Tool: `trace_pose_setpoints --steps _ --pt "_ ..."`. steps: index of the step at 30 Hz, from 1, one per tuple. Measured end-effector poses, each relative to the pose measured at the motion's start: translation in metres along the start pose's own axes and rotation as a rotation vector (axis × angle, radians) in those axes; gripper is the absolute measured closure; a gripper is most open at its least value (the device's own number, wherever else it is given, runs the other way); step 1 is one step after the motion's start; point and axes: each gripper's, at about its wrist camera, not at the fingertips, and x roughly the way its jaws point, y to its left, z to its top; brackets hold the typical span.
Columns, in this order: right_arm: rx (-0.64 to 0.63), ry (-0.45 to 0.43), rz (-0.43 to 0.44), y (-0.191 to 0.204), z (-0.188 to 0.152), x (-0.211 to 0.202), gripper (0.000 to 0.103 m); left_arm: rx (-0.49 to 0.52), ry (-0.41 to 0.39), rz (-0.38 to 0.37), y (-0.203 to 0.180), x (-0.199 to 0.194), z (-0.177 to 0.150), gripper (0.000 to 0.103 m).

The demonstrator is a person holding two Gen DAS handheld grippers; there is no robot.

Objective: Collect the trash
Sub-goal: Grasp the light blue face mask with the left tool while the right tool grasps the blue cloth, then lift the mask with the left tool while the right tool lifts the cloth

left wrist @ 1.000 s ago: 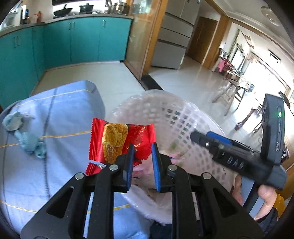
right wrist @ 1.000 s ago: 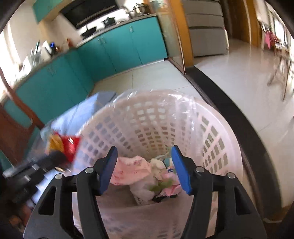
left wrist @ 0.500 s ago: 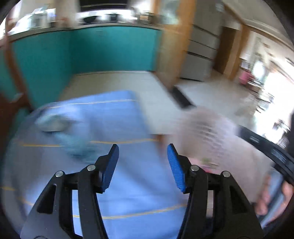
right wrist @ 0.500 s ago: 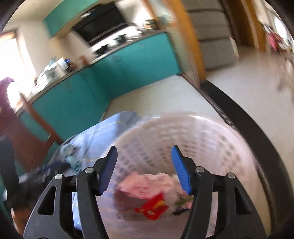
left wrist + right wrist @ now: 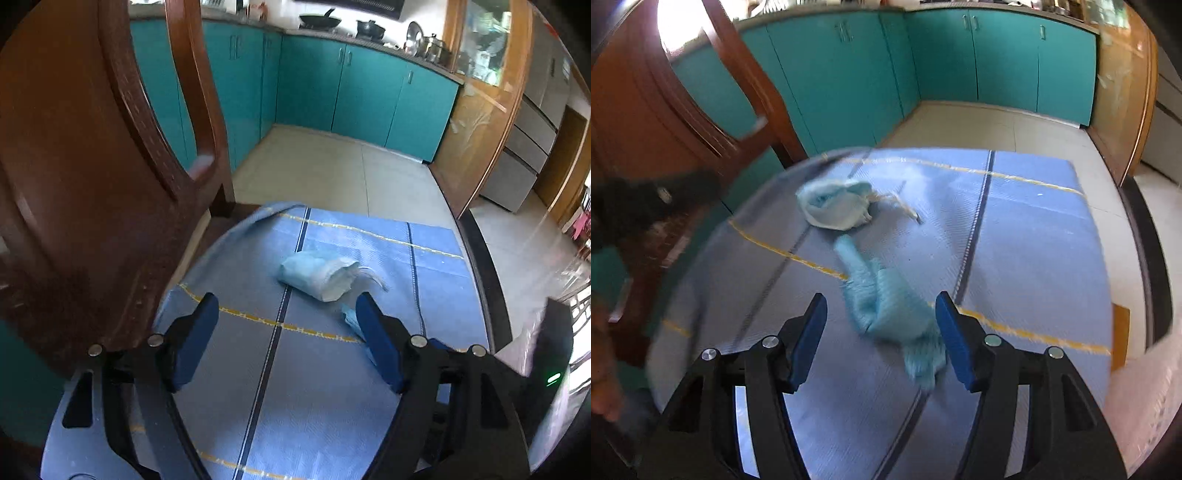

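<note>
Above blue cloth [image 5: 1034, 240], both claws gape empty.

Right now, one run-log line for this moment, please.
left gripper: open, empty | right gripper: open over crumpled glove | wadded mask: on blue cloth

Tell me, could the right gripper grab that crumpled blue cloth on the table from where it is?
Probably yes. The right gripper is open, and the blue cloth lies on the tablecloth right between its fingers, with nothing over it. The rolled face mask sits farther off.
</note>
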Motion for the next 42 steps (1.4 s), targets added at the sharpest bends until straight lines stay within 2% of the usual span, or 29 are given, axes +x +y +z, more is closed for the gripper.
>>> trace_pose_setpoints --steps 3,5,6,7,10,14,17,18,19,21,22,28,33,37,42 --pt "-0.047 -0.007 -0.041 0.002 -0.004 0.012 0.053 -0.016 0.037 -0.014 0.000 0.031 0.008 0.025" --pt "-0.055 -0.021 -0.030 0.002 -0.007 0.010 0.066 -0.010 0.051 -0.015 -0.005 0.050 0.010 0.022" --pt "-0.050 -0.024 -0.013 0.000 -0.007 0.006 0.069 0.003 0.065 -0.015 -0.010 0.063 0.012 0.017" --pt "-0.043 -0.025 0.002 -0.005 -0.011 0.004 0.071 0.011 0.073 -0.013 -0.012 0.071 0.013 0.016" --pt "-0.017 -0.034 0.013 -0.014 -0.018 -0.014 0.071 0.041 0.122 -0.007 -0.027 0.105 0.017 0.014" --pt "-0.018 -0.077 0.023 -0.018 -0.034 -0.049 0.071 0.086 0.128 0.050 -0.043 0.129 0.014 0.015" --pt "-0.040 -0.110 0.018 -0.016 -0.043 -0.071 0.071 0.105 0.136 0.059 -0.046 0.140 0.006 0.048" --pt "-0.057 -0.137 0.004 -0.015 -0.046 -0.081 0.071 0.097 0.129 0.043 -0.045 0.139 0.004 0.054" --pt "-0.060 -0.154 0.000 -0.015 -0.047 -0.086 0.071 0.091 0.102 0.029 -0.044 0.133 0.001 0.059" --pt "-0.051 -0.180 0.010 -0.019 -0.051 -0.099 0.071 0.100 0.078 0.026 -0.042 0.122 -0.003 0.076" --pt "-0.045 -0.186 0.011 -0.021 -0.053 -0.102 0.071 0.100 0.065 0.025 -0.041 0.114 -0.005 0.078" --pt "-0.014 -0.218 -0.026 -0.036 -0.066 -0.117 0.071 0.089 -0.070 0.028 -0.039 0.030 -0.037 0.078" --pt "-0.007 -0.227 -0.058 -0.038 -0.077 -0.113 0.071 0.123 -0.138 0.010 -0.042 -0.032 -0.086 0.078" --pt "0.002 -0.261 -0.046 -0.037 -0.087 -0.123 0.071 0.173 -0.138 0.012 -0.044 -0.053 -0.119 0.078" --pt "-0.036 -0.290 -0.064 -0.027 -0.099 -0.128 0.071 0.154 -0.137 0.015 -0.035 -0.065 -0.140 0.078"
